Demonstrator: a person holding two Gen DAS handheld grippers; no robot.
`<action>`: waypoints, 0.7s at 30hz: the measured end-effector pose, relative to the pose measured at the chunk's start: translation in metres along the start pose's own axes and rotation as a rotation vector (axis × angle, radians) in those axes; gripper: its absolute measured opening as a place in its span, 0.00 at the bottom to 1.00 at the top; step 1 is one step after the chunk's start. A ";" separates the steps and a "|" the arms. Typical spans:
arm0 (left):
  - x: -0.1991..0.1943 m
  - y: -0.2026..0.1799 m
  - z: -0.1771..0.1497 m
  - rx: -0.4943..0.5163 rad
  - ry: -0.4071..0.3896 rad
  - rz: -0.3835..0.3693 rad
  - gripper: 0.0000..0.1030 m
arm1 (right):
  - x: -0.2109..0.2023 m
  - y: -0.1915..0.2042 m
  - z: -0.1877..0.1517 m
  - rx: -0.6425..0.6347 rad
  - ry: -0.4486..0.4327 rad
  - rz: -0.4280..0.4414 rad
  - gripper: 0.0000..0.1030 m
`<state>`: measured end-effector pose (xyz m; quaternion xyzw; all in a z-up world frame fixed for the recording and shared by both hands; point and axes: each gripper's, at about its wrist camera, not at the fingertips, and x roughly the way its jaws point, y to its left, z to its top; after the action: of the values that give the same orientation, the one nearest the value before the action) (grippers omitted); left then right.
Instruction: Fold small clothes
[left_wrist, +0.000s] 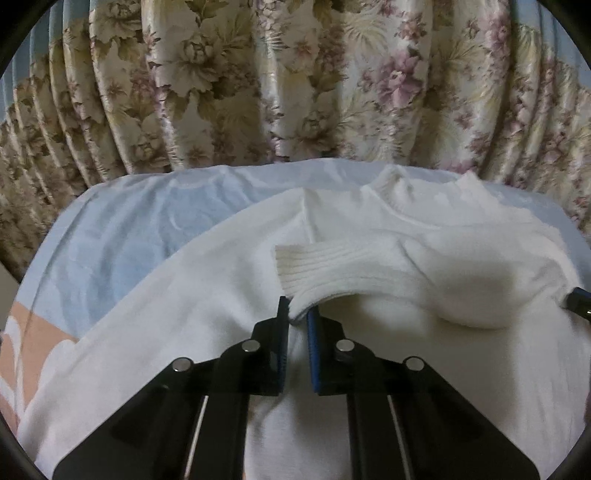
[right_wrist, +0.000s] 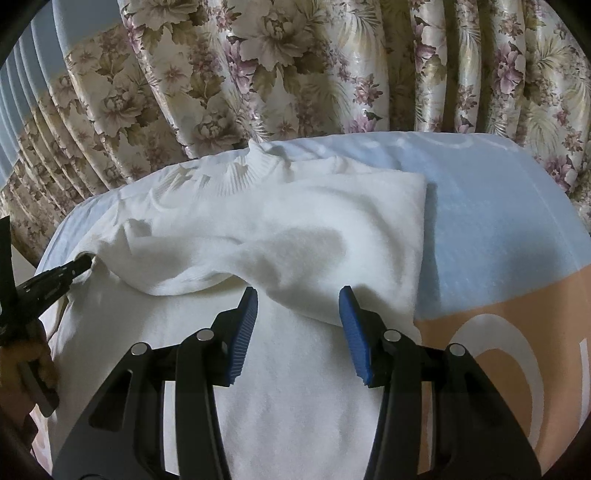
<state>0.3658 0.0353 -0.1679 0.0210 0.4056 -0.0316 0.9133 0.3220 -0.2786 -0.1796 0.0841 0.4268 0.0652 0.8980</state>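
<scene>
Left gripper (left_wrist: 297, 314) pinching white sweater (left_wrist: 369, 350) sleeve cuff (left_wrist: 314, 266), right gripper (right_wrist: 298, 295) spread wide above sweater

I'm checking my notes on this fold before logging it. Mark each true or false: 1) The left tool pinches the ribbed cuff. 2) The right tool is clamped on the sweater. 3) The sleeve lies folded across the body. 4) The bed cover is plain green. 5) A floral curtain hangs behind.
1) True: the left tool grips the ribbed cuff of the white knit sweater.
2) False: the right tool is open over it.
3) True.
4) False: the bed cover is light blue and peach.
5) True: floral curtain.
</scene>
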 end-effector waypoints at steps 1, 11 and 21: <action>0.001 -0.002 0.000 0.009 0.008 -0.013 0.13 | 0.001 0.000 0.000 0.000 0.001 0.001 0.46; -0.007 0.003 0.001 -0.003 -0.018 0.019 0.08 | -0.002 -0.002 0.001 0.011 0.000 0.008 0.46; -0.006 0.017 -0.002 0.056 0.019 0.126 0.10 | -0.002 -0.014 -0.001 0.027 0.043 -0.053 0.45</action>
<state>0.3612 0.0528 -0.1647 0.0727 0.4109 0.0149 0.9086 0.3203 -0.2924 -0.1819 0.0833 0.4491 0.0374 0.8888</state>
